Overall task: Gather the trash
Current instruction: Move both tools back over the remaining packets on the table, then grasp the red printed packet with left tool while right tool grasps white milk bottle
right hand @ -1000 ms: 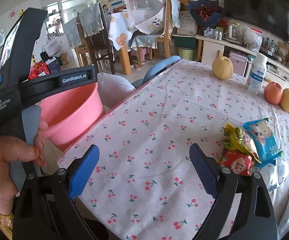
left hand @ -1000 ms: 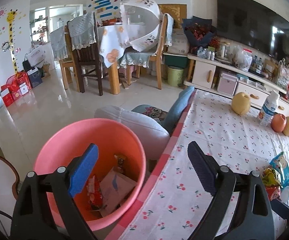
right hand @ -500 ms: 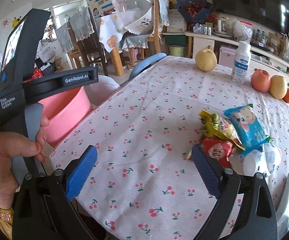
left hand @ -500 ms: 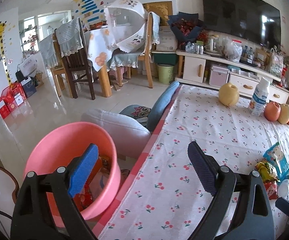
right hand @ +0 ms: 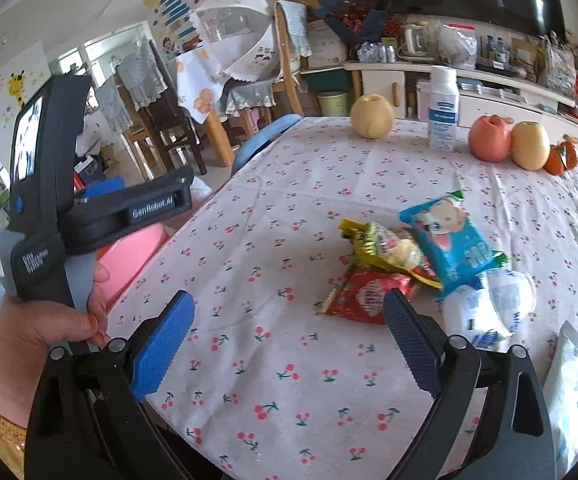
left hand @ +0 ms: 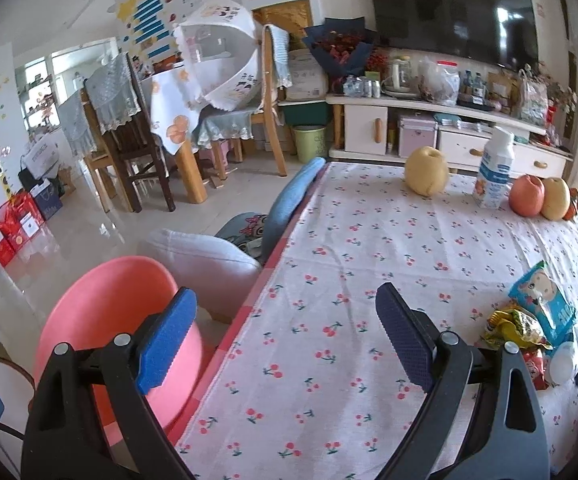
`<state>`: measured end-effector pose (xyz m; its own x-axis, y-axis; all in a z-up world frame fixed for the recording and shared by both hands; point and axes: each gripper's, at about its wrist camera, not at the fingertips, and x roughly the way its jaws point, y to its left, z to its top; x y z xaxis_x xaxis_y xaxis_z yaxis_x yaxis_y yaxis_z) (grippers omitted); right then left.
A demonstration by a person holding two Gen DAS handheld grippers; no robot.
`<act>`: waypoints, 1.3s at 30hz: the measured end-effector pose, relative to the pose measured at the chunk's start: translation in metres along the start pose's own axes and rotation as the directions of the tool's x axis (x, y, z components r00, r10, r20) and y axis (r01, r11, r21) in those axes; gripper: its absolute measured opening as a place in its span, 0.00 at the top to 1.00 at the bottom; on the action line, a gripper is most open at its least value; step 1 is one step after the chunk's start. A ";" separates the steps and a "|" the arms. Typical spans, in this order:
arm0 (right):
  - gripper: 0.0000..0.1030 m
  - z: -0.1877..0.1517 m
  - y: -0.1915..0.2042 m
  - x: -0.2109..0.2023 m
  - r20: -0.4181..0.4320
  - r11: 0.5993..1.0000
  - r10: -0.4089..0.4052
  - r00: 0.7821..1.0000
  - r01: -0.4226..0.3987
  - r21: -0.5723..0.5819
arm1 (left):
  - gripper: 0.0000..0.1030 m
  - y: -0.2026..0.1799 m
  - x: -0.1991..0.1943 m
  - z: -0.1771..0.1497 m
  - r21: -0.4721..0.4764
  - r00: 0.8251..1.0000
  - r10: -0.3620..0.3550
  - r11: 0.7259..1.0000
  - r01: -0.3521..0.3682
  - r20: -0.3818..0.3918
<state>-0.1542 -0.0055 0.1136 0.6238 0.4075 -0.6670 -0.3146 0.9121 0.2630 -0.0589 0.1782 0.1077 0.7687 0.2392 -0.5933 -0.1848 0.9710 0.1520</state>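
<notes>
A pile of wrappers lies on the cherry-print tablecloth [right hand: 289, 240]: a red packet [right hand: 363, 296], a yellow-green packet [right hand: 381, 248], a blue packet [right hand: 449, 244] and a white crumpled wrapper [right hand: 489, 312]. My right gripper [right hand: 285, 340] is open and empty, its right finger just in front of the red packet. My left gripper [left hand: 285, 336] is open and empty over the table's left edge. The pink bucket [left hand: 109, 320] stands on the floor beside the table, under the left gripper's left finger. The pile also shows in the left wrist view [left hand: 529, 324].
At the table's far end stand a yellow pear [right hand: 371, 116], a white bottle [right hand: 443, 112], an apple [right hand: 489, 138], another pear [right hand: 529, 144] and a small orange fruit. Cushioned seats [left hand: 205, 260] sit by the table's left edge. A white packet [right hand: 573, 384] lies at the right.
Both grippers have swung right, away from the bucket and toward the wrapper pile. The bucket's inside is no longer visible. The right gripper has come closer to the red packet.
</notes>
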 end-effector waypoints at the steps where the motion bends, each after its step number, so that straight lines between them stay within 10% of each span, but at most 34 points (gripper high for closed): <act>1: 0.09 0.001 -0.004 -0.003 0.005 1.000 -0.002 1.000 0.002 0.006 | 0.11 -0.004 0.000 0.000 0.009 1.000 -0.003 1.000 0.003 0.002; 20: 0.09 0.012 -0.136 -0.063 0.061 0.959 -0.171 0.983 0.152 0.239 | 0.11 -0.096 -0.035 -0.013 0.270 0.990 -0.133 0.956 0.115 0.050; 39: 0.09 -0.003 -0.193 -0.053 -0.086 0.948 -0.116 0.990 0.136 0.287 | 0.11 -0.156 -0.014 -0.049 0.187 0.900 -0.380 0.888 0.419 -0.211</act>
<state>-0.1287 -0.2036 0.0958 0.5919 0.2939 -0.7505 -0.0086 0.9334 0.3587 -0.0705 0.0239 0.0538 0.6329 -0.1523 -0.7591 0.2727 0.9615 0.0344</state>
